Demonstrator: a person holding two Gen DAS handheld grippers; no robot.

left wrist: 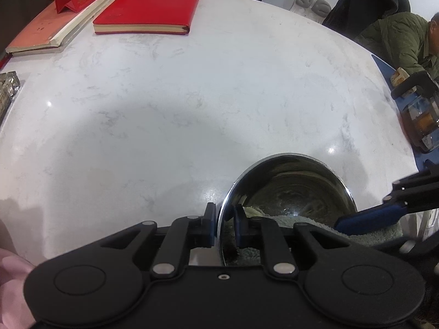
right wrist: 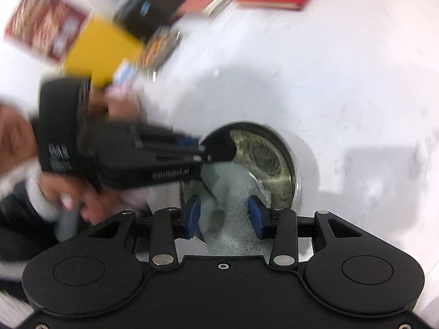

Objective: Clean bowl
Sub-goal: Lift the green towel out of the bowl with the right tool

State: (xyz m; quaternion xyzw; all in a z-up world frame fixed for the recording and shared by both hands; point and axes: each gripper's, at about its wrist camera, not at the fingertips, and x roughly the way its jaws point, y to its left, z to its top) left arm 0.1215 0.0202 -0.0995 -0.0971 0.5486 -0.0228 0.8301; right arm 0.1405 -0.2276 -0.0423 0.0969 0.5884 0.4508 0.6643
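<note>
Steadying comes first, so on my left side my left gripper (left wrist: 224,223) is clamped on the rim of the steel bowl (left wrist: 290,189), one finger outside the wall and one inside, which I judge keeps the bowl from skating on the smooth white marble table (left wrist: 164,109) while the other hand scrubs. The bowl sits on that table near its front edge, its inside smeared with a dull greenish-brown film, so I judge the cleaning is under way rather than finished. Further right, the grey-green towel (right wrist: 233,192) drapes over the bowl's near rim and down into the hollow, bunched so that a thick wad meets the metal. My right gripper (right wrist: 223,215) is grasping that wad, its blue pads (right wrist: 192,215) pressed against the pile on either side, and it reaches in from the side opposite my left gripper so the two do not collide. The right wrist view is blurred, so fine detail there is uncertain. The red notebook (left wrist: 148,4) lies well apart at the far edge, and the glass teapot (left wrist: 419,115) stands far right, both clear of the wiping.
</note>
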